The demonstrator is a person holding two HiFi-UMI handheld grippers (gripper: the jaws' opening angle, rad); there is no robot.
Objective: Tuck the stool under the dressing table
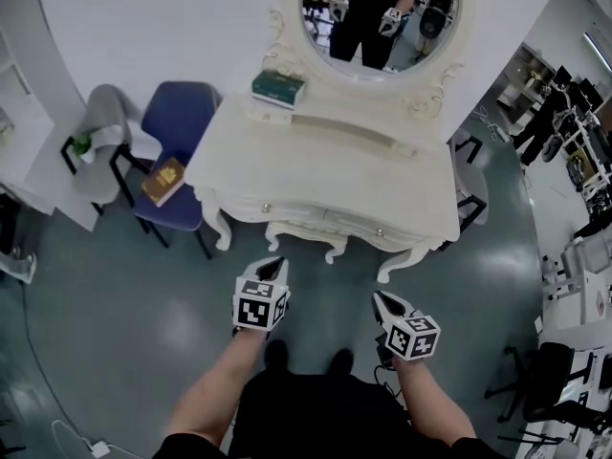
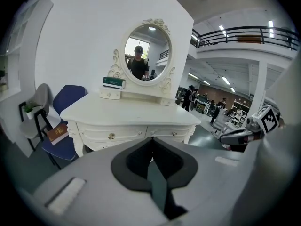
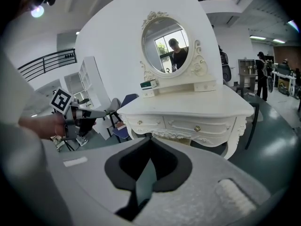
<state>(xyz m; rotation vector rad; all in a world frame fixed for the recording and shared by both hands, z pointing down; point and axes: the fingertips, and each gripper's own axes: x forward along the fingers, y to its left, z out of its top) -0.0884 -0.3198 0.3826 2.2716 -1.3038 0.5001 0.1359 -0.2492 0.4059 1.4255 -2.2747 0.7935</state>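
Dressing table point(image 1: 325, 175) stands straight ahead, far of both tools, its long axis running left to right across the head view, with the drawer front facing the person. The oval mirror point(image 1: 378, 17) rises at its far edge. A blue chair point(image 1: 177, 113) and a grey chair point(image 1: 105, 127) stand to its left, and a dark chair point(image 1: 469, 204) is partly tucked behind its right end. Stool: not located in any view. The only place it could sit ahead is the kneehole between the front legs. From above the tabletop covers that, and in both gripper views each tool's own body cuts it off. Judgement: either it is already under there or it lies outside the frames, so the coming move cannot be aimed from these pictures. Left tool point(image 1: 271, 271) and right tool point(image 1: 382, 299) hang over the bare floor, side by side near the table's front edge. They are about equally near it, the left a touch closer. Both point at the drawers with their jaws pressed together on nothing. Small items: a green box point(image 1: 278, 88) lies on the tabletop's far left, and a book point(image 1: 164, 181) lies on the blue chair's seat.
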